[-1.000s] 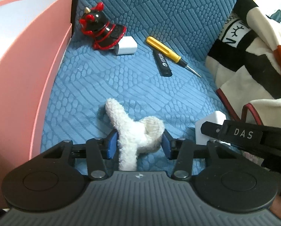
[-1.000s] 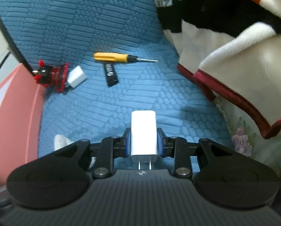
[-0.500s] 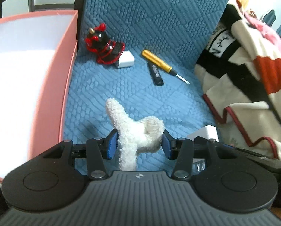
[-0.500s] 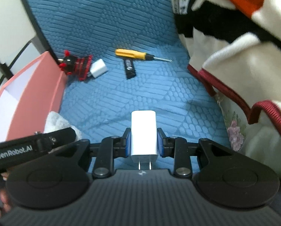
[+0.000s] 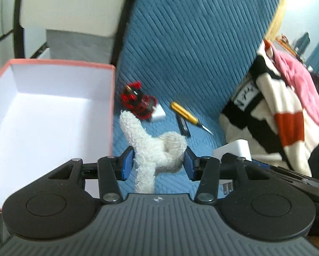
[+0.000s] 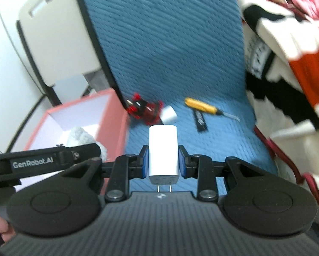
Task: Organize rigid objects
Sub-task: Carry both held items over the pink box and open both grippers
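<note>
My left gripper (image 5: 157,163) is shut on a white plush toy (image 5: 153,147), held above the blue seat beside the open pink box (image 5: 111,98). My right gripper (image 6: 162,161) is shut on a white charger block (image 6: 163,152), prongs toward the camera, and the charger (image 5: 234,148) also shows in the left wrist view. On the seat at the back lie a red and black figurine (image 5: 138,103), a small white cube (image 5: 159,114), a yellow screwdriver (image 5: 186,115) and a black bar (image 5: 182,125).
The pink box (image 6: 114,115) has a white inside and stands left of the blue seat (image 6: 212,140). A striped blanket (image 5: 272,115) is heaped on the right. The blue backrest (image 5: 191,42) rises behind the objects.
Both grippers have risen and pulled back with their loads. The view now looks down into the open box, and the objects on the seat appear farther away.
</note>
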A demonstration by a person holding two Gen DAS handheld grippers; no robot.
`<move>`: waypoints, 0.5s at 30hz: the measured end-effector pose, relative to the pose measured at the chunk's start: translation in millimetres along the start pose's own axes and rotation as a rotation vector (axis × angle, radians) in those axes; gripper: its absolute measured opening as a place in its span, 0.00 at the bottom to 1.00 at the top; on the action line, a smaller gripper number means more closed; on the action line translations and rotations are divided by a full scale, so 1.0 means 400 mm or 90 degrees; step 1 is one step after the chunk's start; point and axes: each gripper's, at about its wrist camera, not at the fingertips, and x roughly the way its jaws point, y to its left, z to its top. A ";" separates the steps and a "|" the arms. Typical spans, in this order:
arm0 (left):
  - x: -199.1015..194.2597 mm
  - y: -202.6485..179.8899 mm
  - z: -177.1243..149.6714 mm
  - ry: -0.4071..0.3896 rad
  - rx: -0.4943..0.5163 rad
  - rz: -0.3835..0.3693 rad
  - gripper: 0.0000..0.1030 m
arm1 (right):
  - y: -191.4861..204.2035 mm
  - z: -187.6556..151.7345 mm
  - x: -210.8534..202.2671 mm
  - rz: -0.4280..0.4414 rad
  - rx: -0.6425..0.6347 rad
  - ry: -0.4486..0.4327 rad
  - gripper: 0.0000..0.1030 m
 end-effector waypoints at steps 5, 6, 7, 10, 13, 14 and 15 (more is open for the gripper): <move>-0.077 0.055 0.083 -0.030 -0.006 0.009 0.52 | 0.093 0.070 -0.026 0.024 -0.023 -0.023 0.31; -0.093 0.070 0.097 -0.036 -0.009 0.009 0.52 | 0.113 0.081 -0.030 0.028 -0.030 -0.026 0.31; -0.108 0.085 0.111 -0.042 -0.012 0.013 0.52 | 0.136 0.094 -0.031 0.033 -0.037 -0.029 0.31; -0.154 0.140 0.141 -0.052 -0.031 0.022 0.52 | 0.200 0.119 -0.030 0.050 -0.053 -0.026 0.31; -0.189 0.198 0.166 -0.058 -0.036 0.042 0.52 | 0.271 0.131 -0.018 0.074 -0.072 -0.021 0.31; -0.197 0.219 0.173 -0.060 -0.039 0.047 0.52 | 0.293 0.132 -0.011 0.082 -0.079 -0.018 0.31; -0.203 0.241 0.179 -0.060 -0.043 0.053 0.52 | 0.319 0.132 -0.001 0.091 -0.088 -0.013 0.31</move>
